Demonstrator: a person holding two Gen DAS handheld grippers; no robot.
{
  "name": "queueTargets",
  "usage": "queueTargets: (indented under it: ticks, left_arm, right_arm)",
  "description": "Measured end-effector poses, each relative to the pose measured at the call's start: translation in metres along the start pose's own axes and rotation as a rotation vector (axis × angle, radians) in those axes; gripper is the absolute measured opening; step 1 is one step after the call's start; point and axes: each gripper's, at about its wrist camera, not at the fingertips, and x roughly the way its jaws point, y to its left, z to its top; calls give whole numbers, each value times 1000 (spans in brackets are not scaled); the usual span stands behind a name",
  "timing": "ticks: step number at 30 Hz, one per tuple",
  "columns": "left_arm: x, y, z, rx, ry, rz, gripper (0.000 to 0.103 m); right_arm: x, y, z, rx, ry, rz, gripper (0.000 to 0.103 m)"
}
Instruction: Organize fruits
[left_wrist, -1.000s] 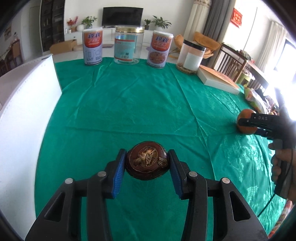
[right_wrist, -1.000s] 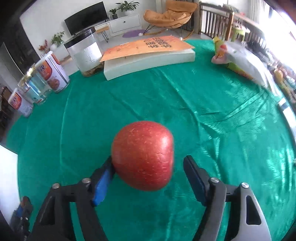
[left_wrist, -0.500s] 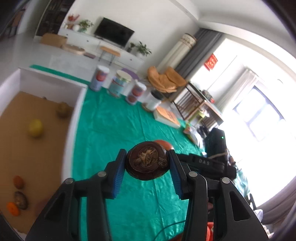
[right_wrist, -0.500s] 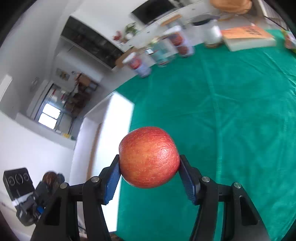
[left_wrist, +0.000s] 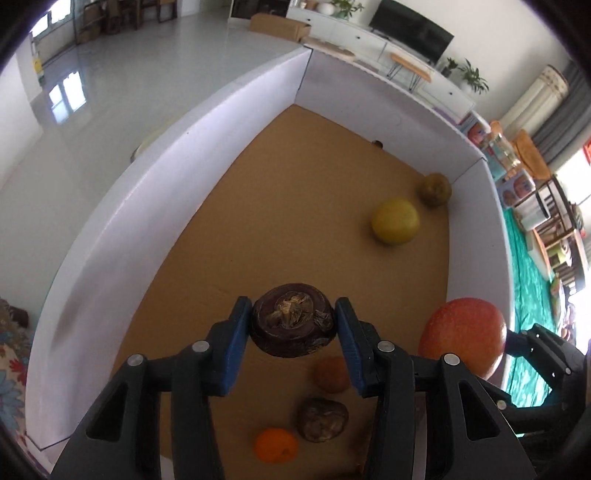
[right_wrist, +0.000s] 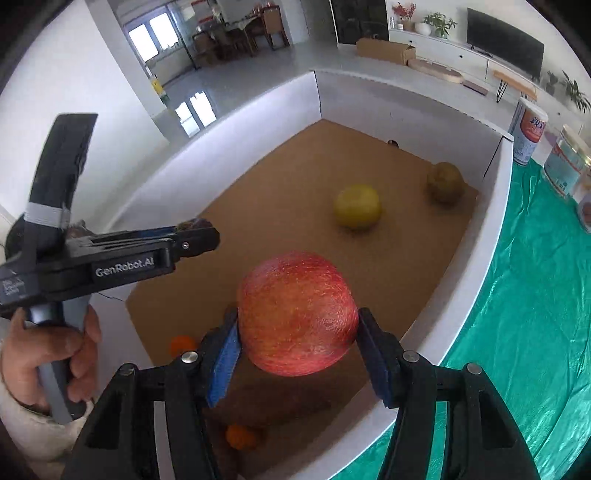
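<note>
My left gripper (left_wrist: 294, 326) hangs over a white-walled box (left_wrist: 110, 240) with a brown cardboard floor. A dark brown round fruit (left_wrist: 293, 325) sits between its blue pads, which still touch it while the jaws are opening. My right gripper (right_wrist: 297, 343) is shut on a red apple (right_wrist: 295, 314) above the box's near right corner. The apple (left_wrist: 463, 336) also shows at the right of the left wrist view. Lying in the box are a yellow fruit (left_wrist: 395, 220), a brownish-green fruit (left_wrist: 435, 189), a small orange (left_wrist: 276, 445) and two dark brown fruits (left_wrist: 323, 419).
The box wall (right_wrist: 476, 258) stands on a green tablecloth (right_wrist: 535, 332). A tin can (right_wrist: 530, 133) and a clear jar (right_wrist: 565, 162) stand at the far right. A person's hand (right_wrist: 74, 350) grips the left gripper's handle. Bare floor lies beyond the box.
Both grippers swung from over the green cloth to above the box, each rolling as it went. The dark fruit and the apple stayed between their pads.
</note>
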Motion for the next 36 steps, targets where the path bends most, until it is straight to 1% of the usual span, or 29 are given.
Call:
queueTargets:
  ticks: [1, 2, 3, 5, 6, 7, 8, 9, 10, 11, 12, 13, 14, 15, 16, 19, 20, 22, 24, 28, 32, 36]
  left_arm:
    - [1, -2, -1, 6, 1, 0, 60]
    - [-2, -1, -4, 13, -9, 0, 68]
    - [-7, -3, -5, 23, -30, 7, 71]
    - [-27, -13, -9, 59, -103, 31, 78]
    - [-39, -19, -10, 83, -146, 55, 81]
    - [-54, -27, -13, 112, -197, 93, 87]
    - [-69, -37, -18, 146, -258, 141, 95]
    - [-85, -47, -24, 177, -323, 191, 98]
    - [-101, -57, -31, 205, -391, 243, 99]
    - [-113, -66, -39, 222, -451, 289, 99]
    - [-124, -71, -45, 215, -491, 320, 100]
    - [-130, -76, -53, 199, -505, 360, 102]
    - [-134, -79, -60, 194, -516, 382, 102]
    - [-136, -81, -66, 183, -525, 384, 102]
    - [-134, -81, -71, 177, -512, 372, 102]
    - [-121, -80, -77, 208, -389, 318, 102]
    - [-120, -78, -79, 215, -371, 316, 102]
    - [-117, -74, -82, 206, -363, 322, 102]
    - [-116, -67, -84, 185, -346, 316, 102]
    - [-118, -48, -81, 138, -337, 294, 102]
    - [-118, -37, -81, 111, -340, 311, 102]
    - [-113, -35, -81, 111, -329, 318, 102]
  right_arm:
    - [1, -2, 1, 8, -6, -4, 61]
    - [-4, -10, 1, 25, -38, 8, 62]
    - [-12, -15, 2, 49, -69, 17, 62]
    - [-34, -23, 4, 100, -128, 24, 63]
    - [-49, -27, 4, 117, -165, 23, 64]
    - [-65, -30, 3, 128, -201, 16, 68]
    - [-81, -33, 1, 134, -235, 4, 76]
    - [-99, -38, -3, 140, -265, -9, 80]
    - [-114, -40, -6, 147, -289, -20, 86]
    - [-127, -41, -12, 154, -306, -21, 90]
    - [-136, -41, -19, 161, -315, -18, 92]
    - [-140, -40, -23, 170, -316, -17, 95]
    - [-143, -39, -32, 182, -311, -17, 96]
    - [-146, -36, -43, 195, -305, -17, 97]
    - [-144, -34, -51, 206, -292, -16, 97]
    - [-132, -19, -77, 226, -234, -16, 97]
    - [-128, -13, -84, 229, -216, -15, 97]
    - [-120, -1, -92, 231, -195, -17, 96]
    - [-117, 9, -97, 218, -192, -39, 97]
    - [-112, 20, -91, 179, -182, -94, 97]
    - [-111, 26, -88, 171, -179, -110, 97]
    - [-110, 33, -87, 159, -172, -122, 97]
